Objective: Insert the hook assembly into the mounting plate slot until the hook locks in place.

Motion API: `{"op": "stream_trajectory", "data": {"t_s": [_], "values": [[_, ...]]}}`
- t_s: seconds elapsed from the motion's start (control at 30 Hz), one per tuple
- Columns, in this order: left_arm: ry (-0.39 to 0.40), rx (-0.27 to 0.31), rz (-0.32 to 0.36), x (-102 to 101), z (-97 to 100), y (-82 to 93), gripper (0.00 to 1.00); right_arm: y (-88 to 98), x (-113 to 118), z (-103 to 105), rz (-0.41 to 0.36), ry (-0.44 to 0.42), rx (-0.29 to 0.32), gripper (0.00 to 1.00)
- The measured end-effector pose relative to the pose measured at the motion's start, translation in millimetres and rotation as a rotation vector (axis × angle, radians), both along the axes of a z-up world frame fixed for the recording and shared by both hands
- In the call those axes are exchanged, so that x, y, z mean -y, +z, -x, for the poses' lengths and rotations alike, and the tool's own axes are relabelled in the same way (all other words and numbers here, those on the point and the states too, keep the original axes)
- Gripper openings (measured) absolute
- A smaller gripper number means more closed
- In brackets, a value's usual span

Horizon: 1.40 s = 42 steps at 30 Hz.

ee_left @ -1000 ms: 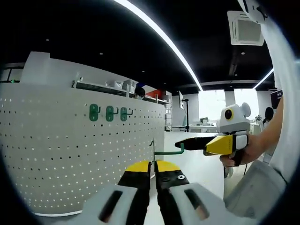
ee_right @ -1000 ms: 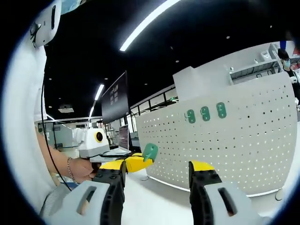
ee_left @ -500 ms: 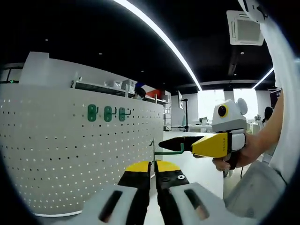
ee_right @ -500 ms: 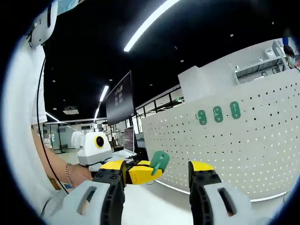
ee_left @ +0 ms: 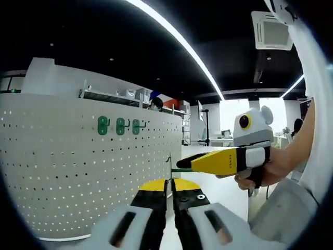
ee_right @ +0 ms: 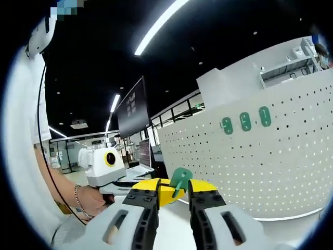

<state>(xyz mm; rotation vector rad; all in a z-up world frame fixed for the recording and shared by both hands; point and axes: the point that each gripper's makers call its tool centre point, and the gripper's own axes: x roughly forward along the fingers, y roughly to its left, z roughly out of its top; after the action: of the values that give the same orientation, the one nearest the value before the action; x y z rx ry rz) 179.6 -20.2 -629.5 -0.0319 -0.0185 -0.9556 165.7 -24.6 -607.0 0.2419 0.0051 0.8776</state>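
A green hook [ee_left: 177,170] is held up in front of the white pegboard [ee_left: 62,172], with my left gripper [ee_left: 169,183] shut on its thin stem. From the right, my right gripper [ee_left: 200,162] reaches in, and its yellow jaws cover the hook's arm. In the right gripper view the hook's green plate [ee_right: 181,179] sits between my right gripper's [ee_right: 173,190] narrowed jaws, which look shut on it. The left gripper [ee_right: 165,195] shows just behind, held by a hand. Three green hooks [ee_left: 119,125] hang in a row on the pegboard [ee_right: 270,172].
The pegboard curves around to the left and rests on a white table [ee_left: 218,182]. A person's hand [ee_left: 265,169] and sleeve are at the right. Shelving [ee_left: 130,96] rises behind the board. A dark monitor [ee_right: 132,112] stands farther off.
My right gripper has moved in onto the hook, and its jaws have gone from wide open to nearly together around the green plate. The left gripper has kept its hold.
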Motion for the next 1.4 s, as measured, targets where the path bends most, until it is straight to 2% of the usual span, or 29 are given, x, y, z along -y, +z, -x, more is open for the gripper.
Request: {"op": "stream_trajectory", "data": {"t_s": [0.2, 0.53, 1.0, 1.4], "values": [[0.003, 0.0, -0.002, 0, -0.1, 0.0, 0.03, -1.6, -3, -2, 0.025, -0.016, 0.009, 0.11], [0.013, 0.008, -0.002, 1, -0.6, 2.2, 0.03, -2.1, -2, -6, 0.009, -0.035, -0.002, 0.06], [0.039, 0.015, -0.006, 1, -1.4, 3.0, 0.03, -0.9, -3, -12, 0.033, -0.069, 0.015, 0.03], [0.045, 0.009, -0.017, 0, -1.2, 0.7, 0.03, -4.0, -5, -13, 0.053, -0.066, -0.009, 0.01]]}}
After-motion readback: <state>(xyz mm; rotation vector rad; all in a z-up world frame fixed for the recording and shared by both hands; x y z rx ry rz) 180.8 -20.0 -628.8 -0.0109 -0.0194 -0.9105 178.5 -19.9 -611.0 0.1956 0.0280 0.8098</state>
